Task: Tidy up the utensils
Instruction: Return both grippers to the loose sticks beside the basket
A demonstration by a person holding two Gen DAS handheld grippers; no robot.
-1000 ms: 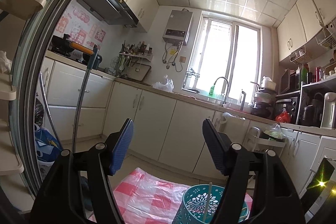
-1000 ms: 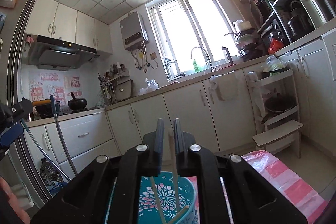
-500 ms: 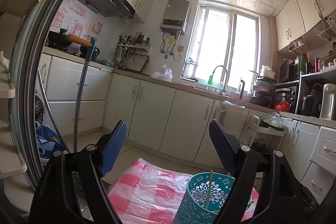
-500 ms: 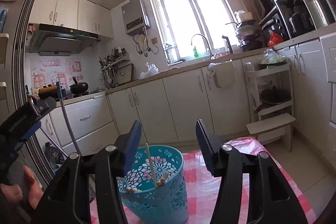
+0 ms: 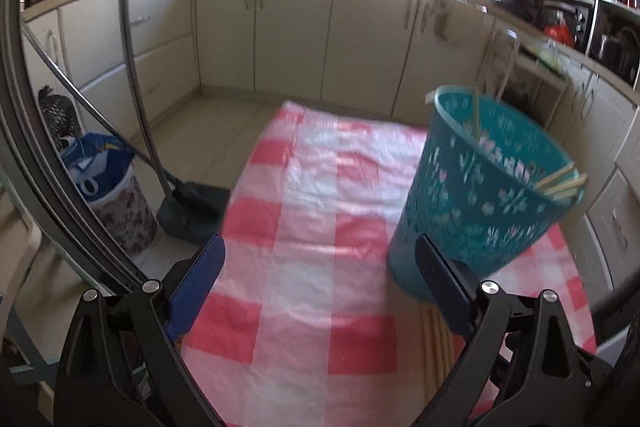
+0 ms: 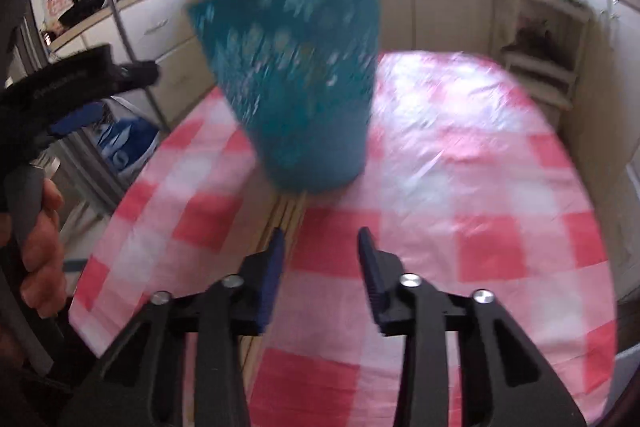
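Note:
A teal perforated basket (image 5: 480, 203) stands on the red-and-white checked cloth (image 5: 312, 187) and holds a few wooden chopsticks (image 5: 560, 183). More chopsticks (image 5: 438, 343) lie side by side on the cloth at its base. My left gripper (image 5: 320, 251) hovers left of the basket, its jaws opening wide with nothing between them. In the right wrist view the blurred basket (image 6: 304, 87) is straight ahead, and the loose chopsticks (image 6: 286, 215) run under the left finger. My right gripper (image 6: 322, 239) is closing over bare cloth (image 6: 460, 187), with no pad touching anything.
A dustpan and broom (image 5: 192, 203) and a bin with a blue bag (image 5: 100, 179) stand on the floor left of the table. Cream cabinets (image 5: 288, 35) line the far wall. A hand (image 6: 36, 239) holds the left gripper (image 6: 80, 79).
Both views have tipped down from the kitchen wall to the table. The left jaws have spread wider. The right jaws, nearly shut above the basket, sprang open and have narrowed again.

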